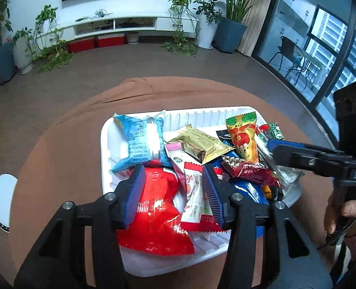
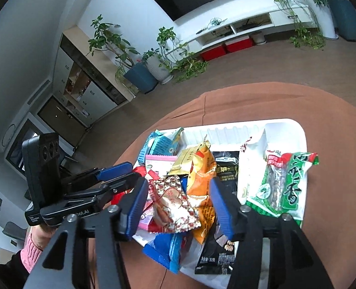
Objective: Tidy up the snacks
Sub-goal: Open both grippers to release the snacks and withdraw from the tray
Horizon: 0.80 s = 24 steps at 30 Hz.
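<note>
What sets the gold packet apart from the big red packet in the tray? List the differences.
The gold packet is a slim metallic bar wrapper lying diagonally mid-tray. The red packet is a much larger, puffy, glossy bag at the near end.

The gold packet rests on top of other snacks, clear of both grippers. The red packet sits between the open fingers of the left hand-held gripper.

Both are sealed and lie in the white tray.

Tray (image 1: 105, 144) sits on the bench (image 1: 57, 168), snack packets heaped in it. In the left wrist view: cracker pack (image 1: 139, 142) at far left corner, foil bar (image 1: 198, 144) to its right, cone packet (image 1: 244, 137) further right, large pouch (image 1: 156, 212) at near left.
</note>
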Each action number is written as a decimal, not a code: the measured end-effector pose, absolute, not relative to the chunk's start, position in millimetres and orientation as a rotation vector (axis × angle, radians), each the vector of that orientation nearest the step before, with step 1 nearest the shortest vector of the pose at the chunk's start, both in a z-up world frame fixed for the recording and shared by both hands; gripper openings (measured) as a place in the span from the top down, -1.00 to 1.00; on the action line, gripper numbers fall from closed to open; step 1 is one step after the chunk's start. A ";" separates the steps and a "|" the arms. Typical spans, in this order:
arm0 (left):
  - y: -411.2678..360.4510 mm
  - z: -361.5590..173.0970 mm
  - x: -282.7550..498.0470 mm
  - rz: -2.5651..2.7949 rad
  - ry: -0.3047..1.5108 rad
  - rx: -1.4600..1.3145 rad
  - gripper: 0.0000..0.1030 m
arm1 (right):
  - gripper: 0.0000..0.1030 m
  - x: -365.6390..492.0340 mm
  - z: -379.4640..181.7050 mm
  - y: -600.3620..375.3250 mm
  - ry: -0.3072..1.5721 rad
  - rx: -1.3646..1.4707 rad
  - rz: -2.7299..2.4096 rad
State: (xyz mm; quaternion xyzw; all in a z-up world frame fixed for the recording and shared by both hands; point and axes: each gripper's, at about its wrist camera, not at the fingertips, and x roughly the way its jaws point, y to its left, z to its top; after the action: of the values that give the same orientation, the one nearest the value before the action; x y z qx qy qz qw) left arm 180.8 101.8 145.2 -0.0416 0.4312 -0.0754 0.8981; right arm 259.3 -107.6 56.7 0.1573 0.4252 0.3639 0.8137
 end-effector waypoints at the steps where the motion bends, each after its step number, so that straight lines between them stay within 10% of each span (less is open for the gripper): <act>1: 101.4 146.5 178.3 -0.150 0.887 -0.078 -0.02 | -0.22 256.7 58.8 -109.3 0.898 0.337 0.775; 10: 90.3 172.1 132.9 -0.086 0.814 -0.034 -0.61 | -1.00 204.6 90.5 -121.5 0.767 0.260 0.700; 24: 55.1 194.1 44.1 -0.039 0.735 0.035 -0.99 | -1.00 120.3 108.4 -137.4 0.654 0.162 0.539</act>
State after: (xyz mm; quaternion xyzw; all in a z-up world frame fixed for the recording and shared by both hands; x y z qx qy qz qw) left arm 44.1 55.1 194.1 0.0173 0.3593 -0.0192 0.9329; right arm 120.3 -137.4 108.4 0.0784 0.3170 0.2612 0.9084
